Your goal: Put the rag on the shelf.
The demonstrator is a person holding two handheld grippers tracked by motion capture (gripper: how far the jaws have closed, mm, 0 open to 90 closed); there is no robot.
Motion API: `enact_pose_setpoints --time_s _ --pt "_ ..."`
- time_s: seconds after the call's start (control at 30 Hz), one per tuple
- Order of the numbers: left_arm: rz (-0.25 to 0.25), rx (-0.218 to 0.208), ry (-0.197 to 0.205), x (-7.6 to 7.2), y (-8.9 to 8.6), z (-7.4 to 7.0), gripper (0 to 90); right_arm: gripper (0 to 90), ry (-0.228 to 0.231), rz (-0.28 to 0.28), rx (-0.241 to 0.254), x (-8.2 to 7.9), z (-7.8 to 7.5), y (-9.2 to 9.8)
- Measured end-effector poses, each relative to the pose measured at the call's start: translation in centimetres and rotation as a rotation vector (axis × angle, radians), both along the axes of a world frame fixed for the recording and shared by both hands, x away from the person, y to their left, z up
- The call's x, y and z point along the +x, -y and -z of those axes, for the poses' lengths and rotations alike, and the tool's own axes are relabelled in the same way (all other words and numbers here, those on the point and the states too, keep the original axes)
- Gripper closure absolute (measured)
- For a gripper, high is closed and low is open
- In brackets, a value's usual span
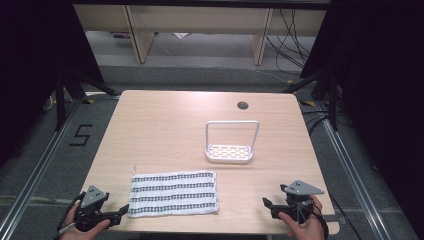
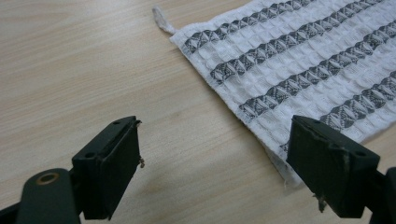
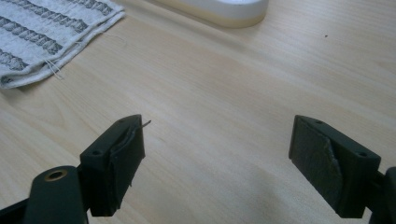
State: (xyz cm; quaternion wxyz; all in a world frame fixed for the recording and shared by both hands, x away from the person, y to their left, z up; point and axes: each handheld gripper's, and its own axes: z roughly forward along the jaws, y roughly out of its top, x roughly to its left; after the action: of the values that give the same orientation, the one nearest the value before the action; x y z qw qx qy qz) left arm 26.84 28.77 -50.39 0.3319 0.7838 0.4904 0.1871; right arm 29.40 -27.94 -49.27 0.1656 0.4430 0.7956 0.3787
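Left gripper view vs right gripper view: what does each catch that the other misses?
Left gripper view: the striped cloth's corner loop and its near edge running under one jaw of the open left gripper. Right gripper view: the white rack's base at the top, and the open right gripper over bare wood. Both: the cloth and the wooden table.

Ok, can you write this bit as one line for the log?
left gripper: open, beside towel | right gripper: open, over bare table | rack: untouched
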Motion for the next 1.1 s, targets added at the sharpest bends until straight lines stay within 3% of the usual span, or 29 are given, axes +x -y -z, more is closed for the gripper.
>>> enact_pose_setpoints --time_s 0.43,0.57,0.63,0.87,1.1 --pt "0.012 0.026 -0.007 0.02 -0.07 -0.03 16.6 19.1 0.007 -0.024 0.007 0.14 0.07 -0.05" --pt "-0.002 0.006 0.001 0.0 -0.01 -0.03 16.6 19.1 0.005 -0.011 0.007 -0.05 -0.03 -0.21" --pt "0.006 0.021 -0.004 -0.02 -0.08 -0.14 16.6 19.0 0.005 -0.059 0.011 0.23 0.04 -0.12" --pt "0.013 0.021 -0.003 -0.07 -0.05 -0.24 16.6 18.8 0.034 -0.051 -0.002 0.11 0.03 -0.33" --pt "0.014 0.022 -0.003 -0.07 -0.05 -0.26 16.6 19.6 0.026 -0.046 0.006 0.01 -0.07 -0.44"
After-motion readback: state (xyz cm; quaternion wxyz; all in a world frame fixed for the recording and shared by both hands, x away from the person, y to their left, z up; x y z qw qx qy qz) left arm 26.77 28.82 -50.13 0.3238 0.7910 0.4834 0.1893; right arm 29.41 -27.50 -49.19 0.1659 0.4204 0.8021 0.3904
